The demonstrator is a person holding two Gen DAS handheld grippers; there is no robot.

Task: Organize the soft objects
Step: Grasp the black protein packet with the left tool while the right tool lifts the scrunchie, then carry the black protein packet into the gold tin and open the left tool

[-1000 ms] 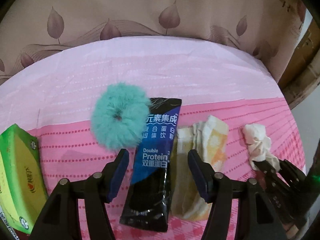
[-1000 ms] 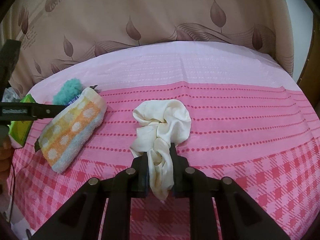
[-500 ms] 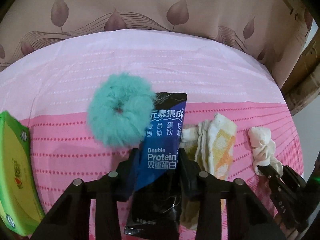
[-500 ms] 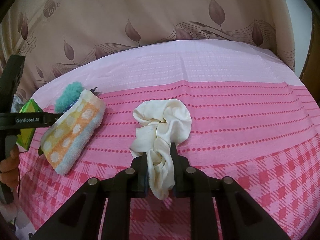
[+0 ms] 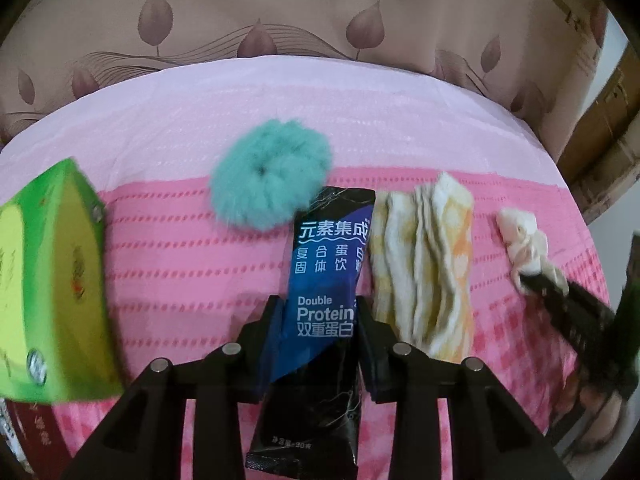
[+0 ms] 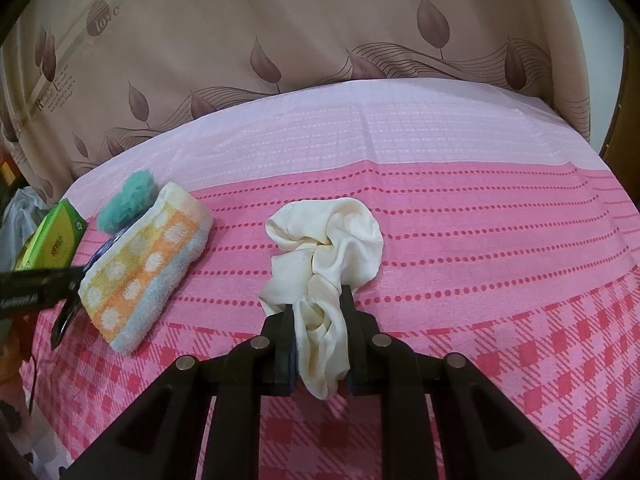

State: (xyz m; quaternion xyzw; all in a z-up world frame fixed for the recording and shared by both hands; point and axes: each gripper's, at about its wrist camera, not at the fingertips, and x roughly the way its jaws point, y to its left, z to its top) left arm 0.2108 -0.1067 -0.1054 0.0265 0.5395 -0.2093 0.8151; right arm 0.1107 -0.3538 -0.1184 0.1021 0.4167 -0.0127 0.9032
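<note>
A dark blue protein pouch (image 5: 332, 248) lies lengthwise on the pink sheet between my left gripper's (image 5: 320, 320) jaws, which are closing, their pads pressing its sides. A fluffy teal scrunchie (image 5: 272, 184) touches the pouch's far left corner. A folded yellow-orange dotted towel (image 5: 424, 264) lies along its right side. Further right, my right gripper (image 6: 318, 304) is shut on a cream satin scrunchie (image 6: 332, 232), whose far loop rests on the sheet. The right wrist view shows the towel (image 6: 148, 264) and teal scrunchie (image 6: 132, 196) at left.
A green tissue box (image 5: 52, 300) sits at the left edge of the bed. The pink sheet (image 6: 480, 240) stretches to the right and back of the cream scrunchie. A beige leaf-print fabric (image 6: 320, 40) rises behind the bed. Cardboard boxes (image 5: 600, 160) stand at the far right.
My left gripper's jaws came in from wide apart onto the pouch, and the hand then shifted left, bringing the green box further into view. The right gripper kept still on the cream scrunchie.
</note>
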